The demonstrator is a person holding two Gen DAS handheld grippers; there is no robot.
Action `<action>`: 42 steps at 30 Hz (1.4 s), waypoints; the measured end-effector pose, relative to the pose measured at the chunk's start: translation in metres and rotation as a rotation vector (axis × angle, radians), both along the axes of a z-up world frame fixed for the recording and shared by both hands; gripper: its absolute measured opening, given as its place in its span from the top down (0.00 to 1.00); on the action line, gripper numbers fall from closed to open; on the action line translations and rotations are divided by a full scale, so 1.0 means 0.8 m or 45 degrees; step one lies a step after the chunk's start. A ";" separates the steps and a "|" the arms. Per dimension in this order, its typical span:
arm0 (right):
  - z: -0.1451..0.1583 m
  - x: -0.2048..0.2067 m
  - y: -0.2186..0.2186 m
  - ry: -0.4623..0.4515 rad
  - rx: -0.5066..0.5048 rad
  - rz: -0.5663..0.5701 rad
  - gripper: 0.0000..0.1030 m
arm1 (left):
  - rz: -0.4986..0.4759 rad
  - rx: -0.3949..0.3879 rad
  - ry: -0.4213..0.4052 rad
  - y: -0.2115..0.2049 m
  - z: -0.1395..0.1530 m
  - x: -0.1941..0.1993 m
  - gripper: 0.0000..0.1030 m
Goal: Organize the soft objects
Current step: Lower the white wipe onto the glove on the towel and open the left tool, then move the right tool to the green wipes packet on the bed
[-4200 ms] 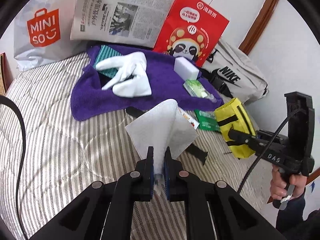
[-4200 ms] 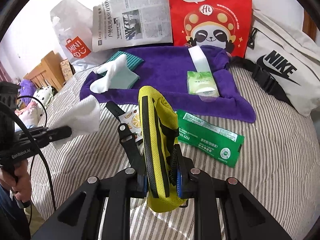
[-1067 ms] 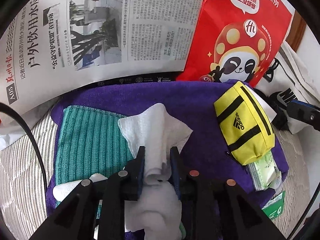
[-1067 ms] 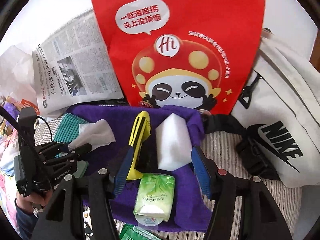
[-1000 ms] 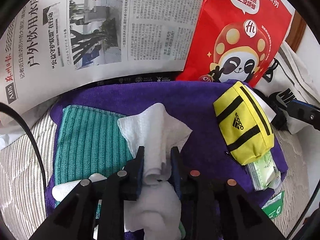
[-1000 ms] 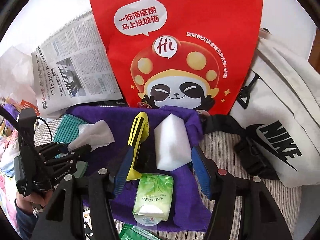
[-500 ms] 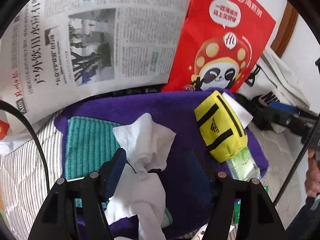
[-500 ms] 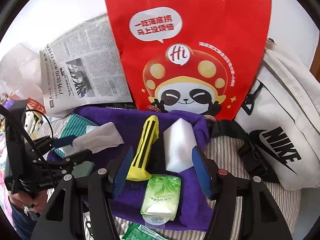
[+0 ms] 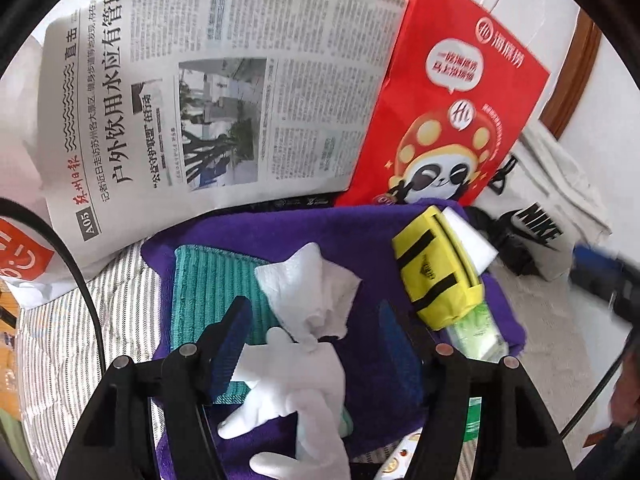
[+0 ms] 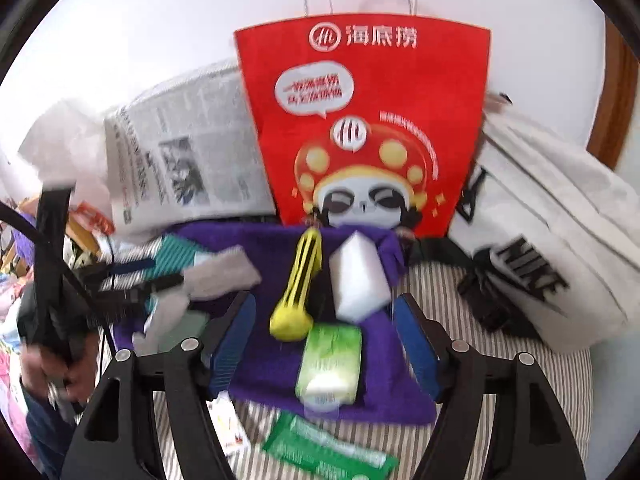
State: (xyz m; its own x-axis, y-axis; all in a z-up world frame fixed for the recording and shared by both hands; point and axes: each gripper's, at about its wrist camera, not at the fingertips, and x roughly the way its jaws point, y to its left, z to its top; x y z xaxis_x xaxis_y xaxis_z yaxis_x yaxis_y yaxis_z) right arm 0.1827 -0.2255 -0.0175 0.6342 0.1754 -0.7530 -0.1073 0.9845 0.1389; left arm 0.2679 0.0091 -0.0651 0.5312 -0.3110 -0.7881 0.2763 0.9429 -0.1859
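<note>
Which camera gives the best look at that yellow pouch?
The left wrist view: the yellow pouch is sharp there and shows its broad face with black stripes, lying on the purple towel. The right wrist view is blurred and shows the pouch only edge-on, as a narrow strip.

Both views are bright with soft, even daylight; its source is outside the frames. Shadows are faint, the deepest lying under the crumpled white tissue on the purple towel. The fisheye lens bends straight lines and leaves black corners around a round picture. The left wrist view is mostly sharp, its far right edge smeared. The right wrist view is motion-blurred throughout: print on the red paper bag and newspaper is streaked and unreadable.
</note>
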 end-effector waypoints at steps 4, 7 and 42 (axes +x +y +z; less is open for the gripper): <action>-0.026 -0.048 -0.004 0.058 -0.027 0.053 0.31 | -0.020 -0.028 -0.027 0.000 0.011 -0.006 0.38; -0.063 -0.083 -0.002 0.149 -0.107 0.126 0.31 | -0.045 -0.046 -0.024 -0.003 0.015 -0.009 0.38; -0.144 -0.143 0.038 0.213 -0.358 0.383 0.50 | -0.143 -0.117 -0.083 -0.006 0.048 -0.035 0.38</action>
State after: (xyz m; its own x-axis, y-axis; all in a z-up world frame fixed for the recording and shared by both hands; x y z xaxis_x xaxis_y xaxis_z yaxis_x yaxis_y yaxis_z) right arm 0.0687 -0.1955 -0.1330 0.4515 0.1066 -0.8859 -0.3933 0.9150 -0.0903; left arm 0.2399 0.0044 -0.0264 0.5385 -0.4402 -0.7185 0.3931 0.8854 -0.2479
